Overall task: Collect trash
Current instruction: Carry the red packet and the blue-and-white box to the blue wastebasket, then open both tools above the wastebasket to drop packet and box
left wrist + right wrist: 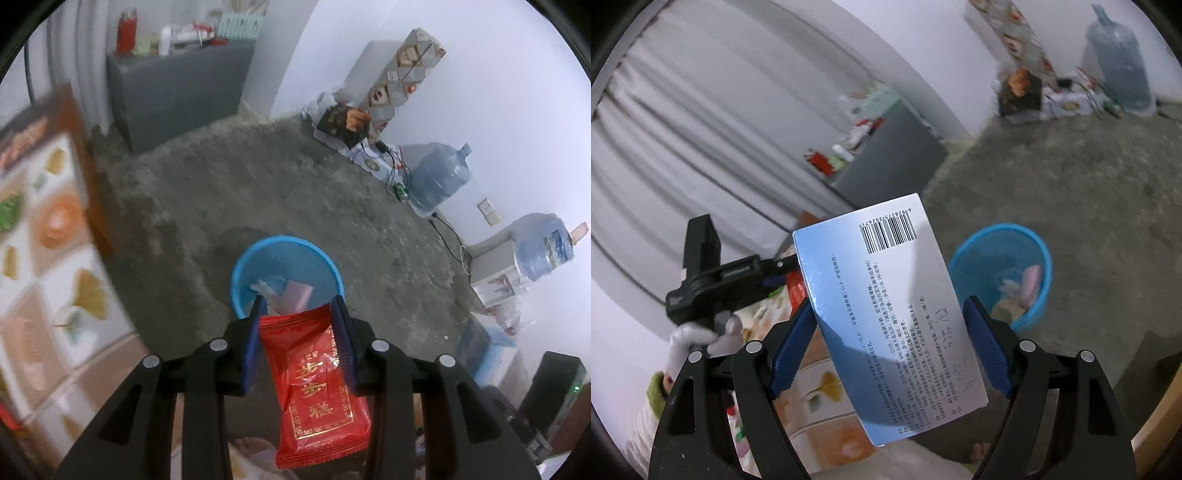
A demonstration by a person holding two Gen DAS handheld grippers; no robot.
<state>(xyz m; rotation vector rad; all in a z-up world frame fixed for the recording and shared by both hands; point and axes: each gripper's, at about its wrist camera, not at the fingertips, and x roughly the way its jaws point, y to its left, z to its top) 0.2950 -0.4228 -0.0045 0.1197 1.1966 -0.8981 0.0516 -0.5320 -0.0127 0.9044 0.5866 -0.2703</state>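
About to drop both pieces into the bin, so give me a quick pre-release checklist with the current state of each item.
1. Left gripper clamped on the red snack wrapper: ok.
2. Right gripper clamped on the white and blue box: ok.
3. Blue bin upright on the floor with its mouth open: ok.
4. Room in the bin above the trash already inside: ok.
5. Wrapper over the bin mouth: cannot tell; the tip reaches the near rim in the left wrist view.
6. Box over the bin: not ok; the bin sits off to its right.

Both wrist cams look down-fwd — share blue bin (286,275) (1003,275), floor.
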